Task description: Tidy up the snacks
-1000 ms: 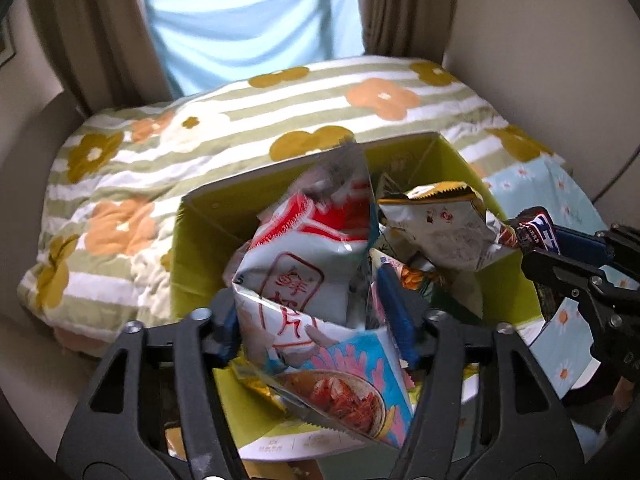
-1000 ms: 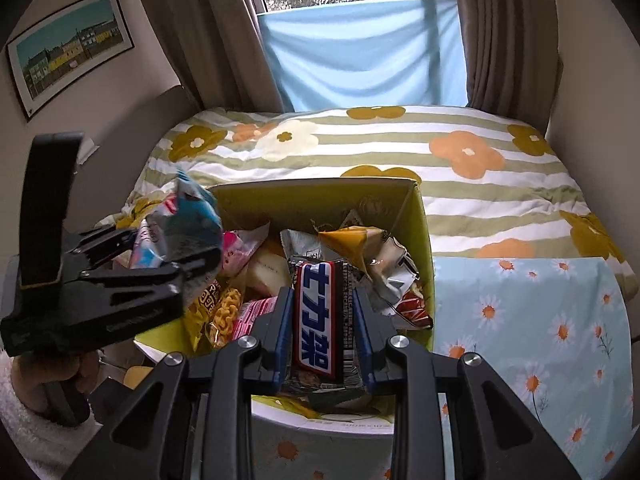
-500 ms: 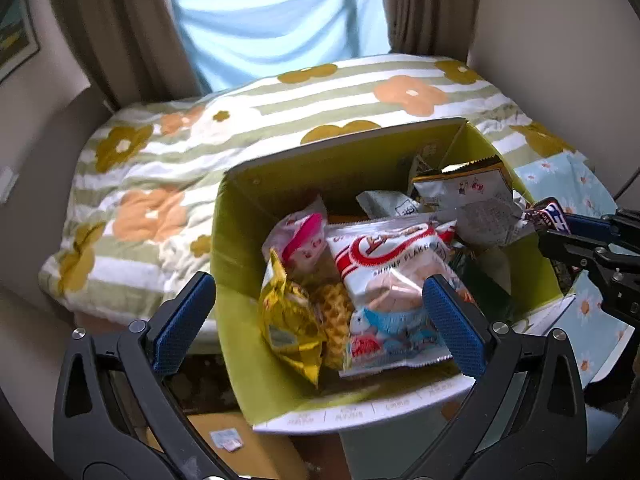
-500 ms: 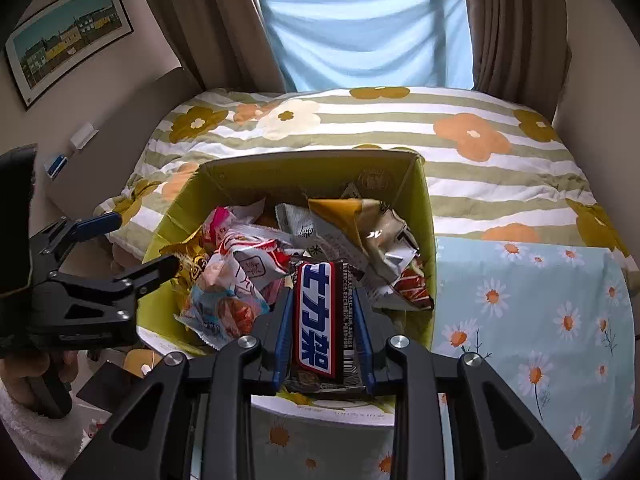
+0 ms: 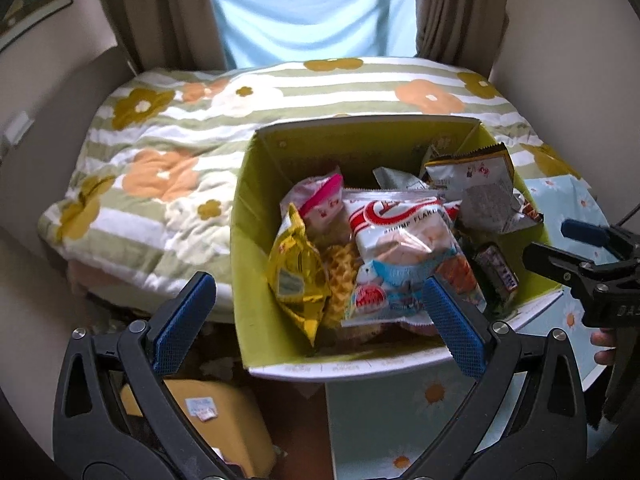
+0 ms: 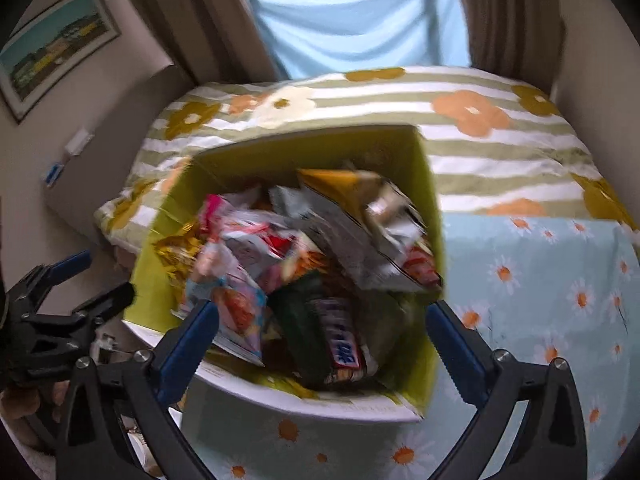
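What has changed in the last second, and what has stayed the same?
Both grippers let go. The left gripper dropped the shrimp flakes bag into the green box; the right gripper, jaws just opened, released the chocolate bar into it. The box and bedspread stayed put.

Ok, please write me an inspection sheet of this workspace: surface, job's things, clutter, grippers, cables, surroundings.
Surface: daisy-print cloth under the box, beside a flowered striped quilt.
Job's things: green box full of snacks; shrimp flakes bag on top, yellow packet at its left, chocolate bar lying inside, crumpled grey bag at the back right.
Clutter: yellow carton on the floor.
Grippers: left gripper open, empty; right gripper has just been opening, nothing between its fingers.
Cables: thin dark line at the right wall, unclear.
Surroundings: blue sheet over the window, brown curtains, framed picture.
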Action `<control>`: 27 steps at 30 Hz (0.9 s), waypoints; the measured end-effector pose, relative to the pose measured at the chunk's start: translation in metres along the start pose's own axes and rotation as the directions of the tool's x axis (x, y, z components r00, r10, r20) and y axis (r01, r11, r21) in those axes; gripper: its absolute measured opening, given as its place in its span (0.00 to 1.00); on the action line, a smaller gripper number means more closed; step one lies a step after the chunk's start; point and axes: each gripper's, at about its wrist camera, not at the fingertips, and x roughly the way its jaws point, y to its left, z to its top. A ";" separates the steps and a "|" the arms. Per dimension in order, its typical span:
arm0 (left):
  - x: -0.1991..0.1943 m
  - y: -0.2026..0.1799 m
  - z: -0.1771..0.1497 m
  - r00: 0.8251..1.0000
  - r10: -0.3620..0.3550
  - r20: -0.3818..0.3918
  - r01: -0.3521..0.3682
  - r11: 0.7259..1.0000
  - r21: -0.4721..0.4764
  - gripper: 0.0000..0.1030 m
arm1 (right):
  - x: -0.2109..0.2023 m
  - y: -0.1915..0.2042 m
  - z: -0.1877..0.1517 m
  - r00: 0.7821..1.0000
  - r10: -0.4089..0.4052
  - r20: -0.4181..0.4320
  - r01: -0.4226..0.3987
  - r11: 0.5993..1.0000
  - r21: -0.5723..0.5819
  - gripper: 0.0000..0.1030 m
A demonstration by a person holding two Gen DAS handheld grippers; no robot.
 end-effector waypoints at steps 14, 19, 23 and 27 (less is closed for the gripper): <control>0.001 -0.009 -0.011 0.999 -0.037 0.016 0.037 0.999 -0.019 0.99 | -0.009 -0.015 -0.004 0.997 -0.069 0.022 0.068 0.997 0.034 1.00; -0.045 -0.030 0.002 0.990 -0.034 0.134 0.037 0.999 -0.020 0.99 | -0.046 -0.021 -0.002 0.991 -0.087 0.103 0.086 0.996 0.015 1.00; -0.094 -0.051 0.001 0.974 -0.023 0.226 0.029 0.999 -0.022 0.99 | -0.096 -0.035 -0.007 0.980 -0.098 0.172 0.094 0.995 0.029 1.00; -0.141 -0.072 -0.014 0.957 -0.021 0.290 0.038 0.998 -0.053 0.99 | -0.154 -0.048 -0.024 0.959 -0.147 0.243 0.144 0.989 0.032 1.00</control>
